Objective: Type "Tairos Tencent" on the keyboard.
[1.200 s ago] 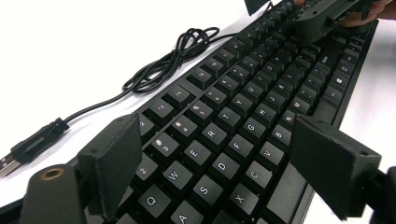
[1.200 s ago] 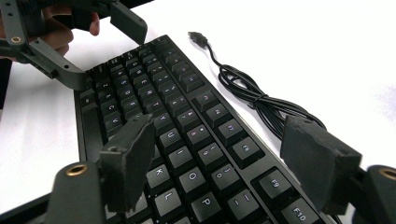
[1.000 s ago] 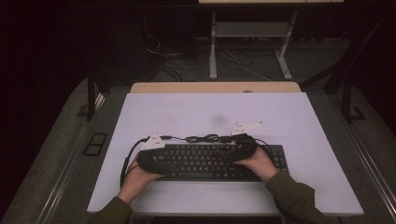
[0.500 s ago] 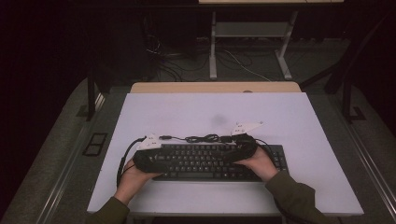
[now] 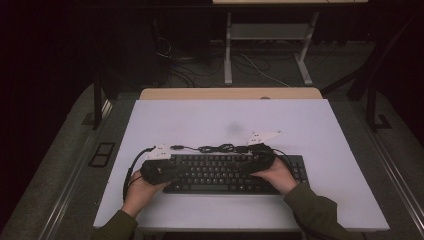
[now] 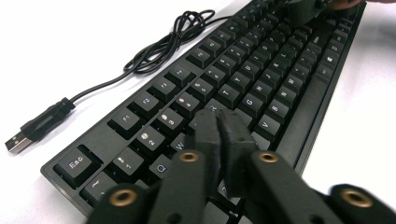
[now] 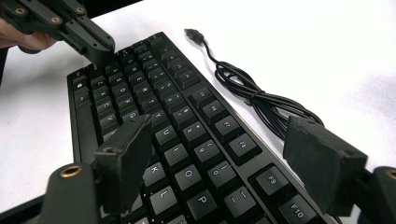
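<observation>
left gripper [image 6: 218, 122]: jaws just closed, holding nothing, tips over keyboard [image 5: 225, 172] left end | right gripper [image 7: 219, 154]: wide open, empty | ready for key pressing

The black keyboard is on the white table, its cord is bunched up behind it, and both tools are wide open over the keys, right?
Not quite. The left tool is shut, jaws pressed together with nothing between them, as the left gripper view shows. Only the right tool is wide open. The keyboard, white table and bunched cord are as you said.
</observation>
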`<act>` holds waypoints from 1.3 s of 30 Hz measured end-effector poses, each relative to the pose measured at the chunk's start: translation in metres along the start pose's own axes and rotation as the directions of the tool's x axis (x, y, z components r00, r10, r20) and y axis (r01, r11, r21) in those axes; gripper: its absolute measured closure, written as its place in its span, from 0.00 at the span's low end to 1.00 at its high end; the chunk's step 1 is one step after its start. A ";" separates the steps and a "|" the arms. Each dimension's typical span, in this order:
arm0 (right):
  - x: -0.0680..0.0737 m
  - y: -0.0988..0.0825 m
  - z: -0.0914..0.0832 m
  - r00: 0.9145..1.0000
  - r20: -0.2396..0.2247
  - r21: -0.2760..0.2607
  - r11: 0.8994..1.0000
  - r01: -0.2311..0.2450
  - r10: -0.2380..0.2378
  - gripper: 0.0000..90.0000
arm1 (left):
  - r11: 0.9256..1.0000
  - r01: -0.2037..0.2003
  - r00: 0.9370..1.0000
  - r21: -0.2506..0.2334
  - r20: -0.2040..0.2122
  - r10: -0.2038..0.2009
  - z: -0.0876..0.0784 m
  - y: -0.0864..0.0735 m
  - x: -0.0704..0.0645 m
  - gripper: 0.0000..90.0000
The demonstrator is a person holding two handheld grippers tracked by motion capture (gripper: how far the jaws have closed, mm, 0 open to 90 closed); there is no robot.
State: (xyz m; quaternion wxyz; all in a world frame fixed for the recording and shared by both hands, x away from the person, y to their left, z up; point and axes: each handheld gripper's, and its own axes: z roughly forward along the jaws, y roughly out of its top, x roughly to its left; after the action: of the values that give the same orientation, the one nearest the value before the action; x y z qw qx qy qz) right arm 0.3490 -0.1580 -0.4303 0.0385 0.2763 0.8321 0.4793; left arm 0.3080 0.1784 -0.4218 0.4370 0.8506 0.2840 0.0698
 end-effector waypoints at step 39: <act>0.000 0.000 0.000 1.000 0.004 0.001 1.000 -0.001 0.001 0.26 | 0.998 -0.003 1.000 0.063 0.013 0.002 0.015 -0.004 0.001 0.99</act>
State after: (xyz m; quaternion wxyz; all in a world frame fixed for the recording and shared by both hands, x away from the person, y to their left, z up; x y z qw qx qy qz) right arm 0.3493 -0.1578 -0.4305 0.0397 0.2775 0.8321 0.4785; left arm 0.3126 0.1702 -0.4335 0.4116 0.8648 0.2821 0.0557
